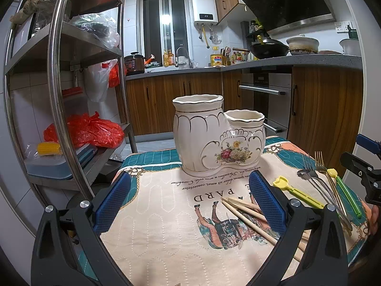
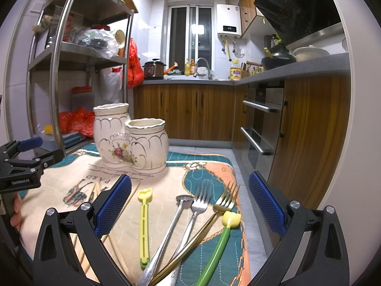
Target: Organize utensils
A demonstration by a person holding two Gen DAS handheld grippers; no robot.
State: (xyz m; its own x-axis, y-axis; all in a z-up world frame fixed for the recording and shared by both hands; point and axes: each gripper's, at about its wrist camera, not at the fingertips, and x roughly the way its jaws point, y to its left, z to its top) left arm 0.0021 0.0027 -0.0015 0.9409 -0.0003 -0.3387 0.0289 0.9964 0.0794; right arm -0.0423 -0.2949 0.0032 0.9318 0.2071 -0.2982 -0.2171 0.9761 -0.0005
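A white ceramic double-pot utensil holder [image 1: 214, 138] [image 2: 129, 140] with a flower print stands at the far end of the printed mat [image 1: 162, 214]. Wooden chopsticks [image 1: 247, 214] lie by my left gripper's right finger; my left gripper [image 1: 190, 197] is open and holds nothing. In the right wrist view a yellow clip stick [image 2: 144, 224], a steel spoon [image 2: 166, 233], a steel fork [image 2: 196, 212], a gold fork [image 2: 214, 217] and a green stick with a yellow tip [image 2: 219, 245] lie fanned out between the fingers of my right gripper [image 2: 190, 200], which is open and empty.
A steel shelf rack [image 1: 59, 76] with red bags stands left of the mat. Wooden cabinets, an oven [image 1: 266, 95] and a countertop with a wok [image 1: 269, 48] fill the back and right. A hand [image 2: 15, 212] holds the left gripper body.
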